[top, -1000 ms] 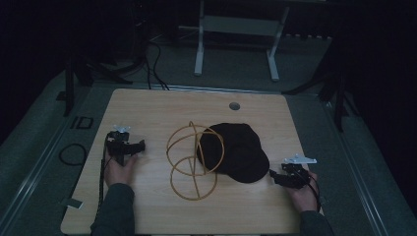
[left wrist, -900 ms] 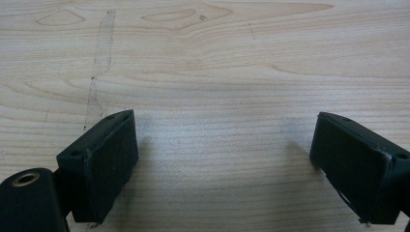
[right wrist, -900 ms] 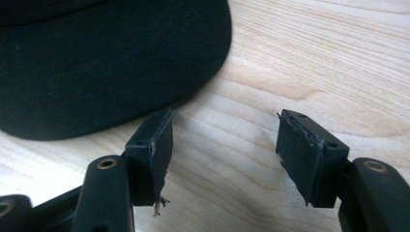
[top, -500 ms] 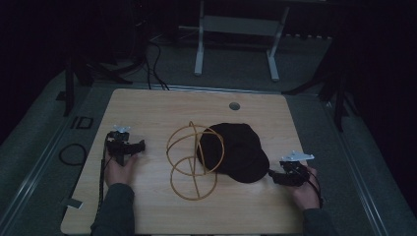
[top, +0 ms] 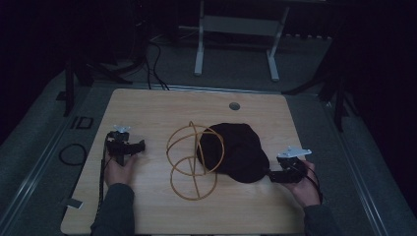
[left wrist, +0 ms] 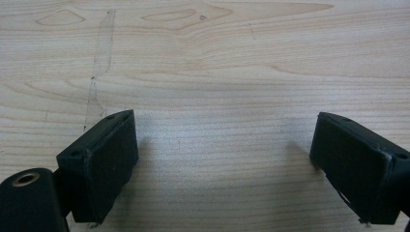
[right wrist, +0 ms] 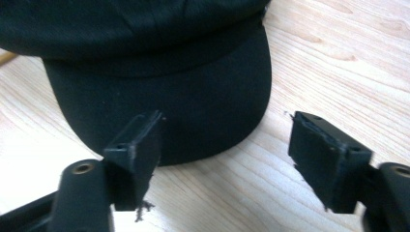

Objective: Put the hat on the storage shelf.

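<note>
Cap (right wrist: 159, 72) lies on the bench (top: 147, 113), brim toward my right tool (right wrist: 225, 159), just ahead of its tips. Those jaws have just been opening and the hand sits a little higher than a second ago; nothing is between them now, so I judge a brim grab comes next. My left tool (left wrist: 222, 159) rests spread over bare wood, well apart.

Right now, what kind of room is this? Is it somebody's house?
Probably not a house; it looks like a lab or workshop. A bare wooden table stands on grey floor mats, cables trail behind it, and a metal stand sits beyond. A black cap lies on the table.
</note>
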Demonstrator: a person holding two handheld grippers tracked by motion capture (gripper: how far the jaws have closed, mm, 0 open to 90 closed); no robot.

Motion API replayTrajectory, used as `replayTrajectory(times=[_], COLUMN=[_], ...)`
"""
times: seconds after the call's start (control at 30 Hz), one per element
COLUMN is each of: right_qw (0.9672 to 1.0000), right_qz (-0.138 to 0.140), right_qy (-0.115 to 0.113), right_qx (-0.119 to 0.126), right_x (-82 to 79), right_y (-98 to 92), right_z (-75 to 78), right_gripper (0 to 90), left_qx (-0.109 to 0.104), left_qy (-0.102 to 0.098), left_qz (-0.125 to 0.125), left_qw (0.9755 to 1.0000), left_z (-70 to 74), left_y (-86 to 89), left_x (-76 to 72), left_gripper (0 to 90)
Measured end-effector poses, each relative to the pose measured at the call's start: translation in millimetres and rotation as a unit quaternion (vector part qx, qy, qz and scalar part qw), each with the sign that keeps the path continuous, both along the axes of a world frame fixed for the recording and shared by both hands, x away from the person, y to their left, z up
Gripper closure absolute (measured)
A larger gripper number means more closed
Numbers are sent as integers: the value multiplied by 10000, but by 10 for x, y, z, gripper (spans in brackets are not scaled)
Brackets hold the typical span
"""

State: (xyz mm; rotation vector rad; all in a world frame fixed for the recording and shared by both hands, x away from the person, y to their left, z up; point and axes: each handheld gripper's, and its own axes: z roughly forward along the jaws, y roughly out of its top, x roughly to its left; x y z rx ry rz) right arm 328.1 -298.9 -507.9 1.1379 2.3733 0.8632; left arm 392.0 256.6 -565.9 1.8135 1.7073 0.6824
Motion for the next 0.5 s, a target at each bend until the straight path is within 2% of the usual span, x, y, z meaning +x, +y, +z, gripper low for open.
replayTrajectory(times=[0.13,0.5], right_qw=[10000,9998], right_qz=[61,187], right_qy=[14,-22], right_qx=[-17,-34], right_x=[22,76], right_y=[33,116], right_z=[40,122], right_gripper=[193,158], left_qx=[-1,-1], left_qy=[-1,-1], left_qz=[0,1], left_qw=[10000,10000], left_z=[0,0], left_y=[0,0], left_x=[0,0], left_gripper=[95,95])
